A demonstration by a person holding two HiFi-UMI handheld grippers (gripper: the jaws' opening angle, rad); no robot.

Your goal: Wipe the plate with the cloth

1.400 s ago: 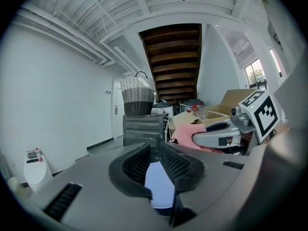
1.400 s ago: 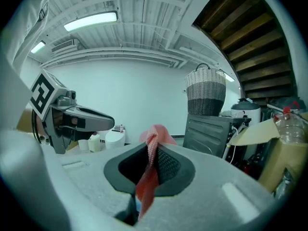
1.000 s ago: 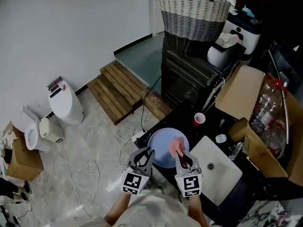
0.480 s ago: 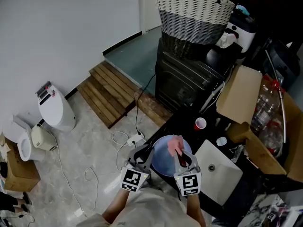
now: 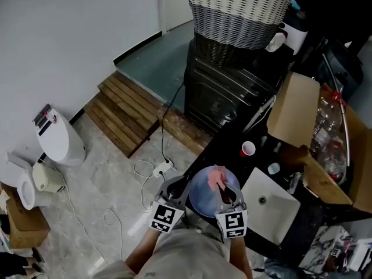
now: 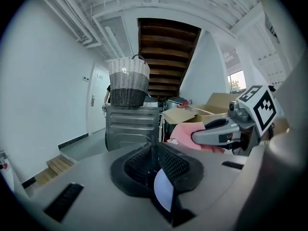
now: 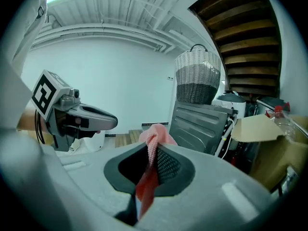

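A pale blue plate [image 5: 203,194] is held level over the dark counter, its near left rim pinched in my left gripper [image 5: 177,189]. In the left gripper view the plate's edge [image 6: 162,192] shows between the shut jaws of my left gripper [image 6: 155,168]. My right gripper [image 5: 224,192] is shut on a pink cloth [image 5: 217,177], which rests on the plate's right half. In the right gripper view the pink cloth [image 7: 153,143] sticks up out of the closed jaws of my right gripper [image 7: 150,162]. The cloth [image 6: 185,133] also shows in the left gripper view.
A white sink [image 5: 273,207] lies right of the plate. A red cup [image 5: 248,149] stands on the counter [image 5: 224,147] beyond it. Cardboard boxes [image 5: 293,115] with bottles sit to the right. A dark appliance [image 5: 224,92] carries a wicker basket [image 5: 235,7]. Wooden steps [image 5: 119,118] are on the floor.
The head view has shifted, so the room sits lower and further left in frame. Both grippers keep their hold; the plate and cloth stay in the same relation.
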